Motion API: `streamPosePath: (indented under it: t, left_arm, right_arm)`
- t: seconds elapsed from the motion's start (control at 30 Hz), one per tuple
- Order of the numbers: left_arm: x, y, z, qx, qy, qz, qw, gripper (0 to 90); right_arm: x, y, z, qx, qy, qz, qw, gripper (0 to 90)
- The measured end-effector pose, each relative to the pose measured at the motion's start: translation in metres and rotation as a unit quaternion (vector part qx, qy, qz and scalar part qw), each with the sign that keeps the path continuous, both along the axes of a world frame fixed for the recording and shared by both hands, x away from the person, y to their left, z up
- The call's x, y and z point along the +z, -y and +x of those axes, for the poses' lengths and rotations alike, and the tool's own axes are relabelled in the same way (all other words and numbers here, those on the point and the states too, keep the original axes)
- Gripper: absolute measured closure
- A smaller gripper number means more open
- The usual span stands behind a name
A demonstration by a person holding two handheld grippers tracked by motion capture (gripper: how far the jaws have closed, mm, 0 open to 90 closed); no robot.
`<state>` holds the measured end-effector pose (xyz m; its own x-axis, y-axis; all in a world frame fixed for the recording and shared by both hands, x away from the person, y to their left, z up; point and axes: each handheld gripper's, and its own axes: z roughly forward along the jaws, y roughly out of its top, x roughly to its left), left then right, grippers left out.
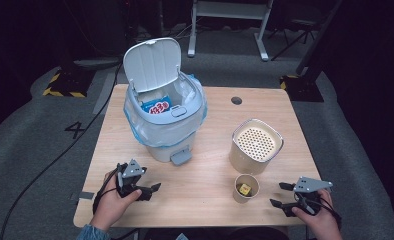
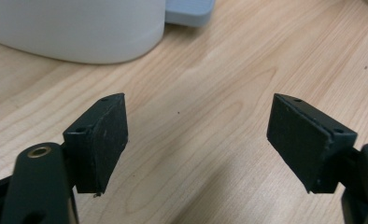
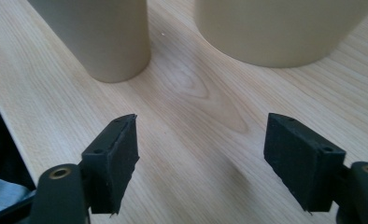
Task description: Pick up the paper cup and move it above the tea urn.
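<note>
High view: a wooden table (image 1: 205, 195) carries three containers. At the back left stands a small pale grey pedal bin (image 1: 166, 120) with its lid (image 1: 151, 64) tipped up and back, a thin plastic liner (image 1: 135, 125) folded over its rim, and a blue and white packet (image 1: 156, 106) lying inside near the back. Its foot pedal (image 1: 181, 157) juts out at the base toward the person. To the right, well apart from the bin, sits a cream canister (image 1: 256, 146) with rounded corners, topped by a perforated insert so that what lies under it cannot be made out. Just in front of the canister is a small paper cup (image 1: 246, 188) with a small yellow piece (image 1: 244, 189) in its bottom. The left gripper (image 1: 155, 188) lies low over the table's near left part, in front of the bin, and the right gripper (image 1: 280, 194) sits at the near right, beside the cup. In the left gripper view the two jaws stand wide apart over bare wood, with nothing between them, and the bin's white base (image 2: 79, 28) and pedal (image 2: 190, 10) are up ahead. In the right gripper view the jaws are likewise parted and grip nothing, with the cup (image 3: 100, 35) to the left and the canister (image 3: 280, 28) to the right just beyond the tips.
</note>
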<state>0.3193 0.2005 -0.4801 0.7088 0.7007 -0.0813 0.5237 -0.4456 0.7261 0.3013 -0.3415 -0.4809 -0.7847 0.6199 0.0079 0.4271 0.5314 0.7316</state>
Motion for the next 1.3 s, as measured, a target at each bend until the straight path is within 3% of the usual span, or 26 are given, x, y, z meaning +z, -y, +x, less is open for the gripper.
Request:
streamPosePath:
  t: [0.13,0.23,0.33,0.5,0.73,0.87,1.3]
  left_arm:
    - [-0.007,0.002,0.002,0.001,-0.001,0.027,0.9996,20.8]
    - [-0.011,0.003,0.003,0.005,-0.013,0.037,0.9992,21.1]
    - [-0.017,0.002,0.004,0.012,-0.024,0.065,0.9975,21.0]
    - [-0.025,0.000,0.005,0.008,0.002,0.041,0.9991,15.1]
    - [-0.025,0.000,0.005,0.006,0.001,0.040,0.9992,13.8]
    - [-0.025,0.000,0.005,0.006,0.001,0.040,0.9992,13.7]
    - [-0.025,0.000,0.005,0.007,0.002,0.040,0.9992,13.8]
  right_arm:
    - [0.002,-0.006,-0.001,0.006,-0.003,0.011,0.9999,23.6]
    - [0.002,-0.010,-0.002,0.010,-0.001,0.020,0.9997,21.8]
    - [0.003,-0.015,-0.003,0.016,0.005,0.028,0.9995,21.6]
    - [0.007,-0.022,-0.005,0.029,0.011,0.045,0.9985,19.3]
    - [0.008,-0.037,-0.009,0.050,0.019,0.064,0.9965,17.3]
    - [0.008,-0.046,-0.008,0.047,0.024,0.077,0.9956,17.7]
    - [-0.004,-0.077,0.002,0.061,0.042,0.080,0.9940,22.0]
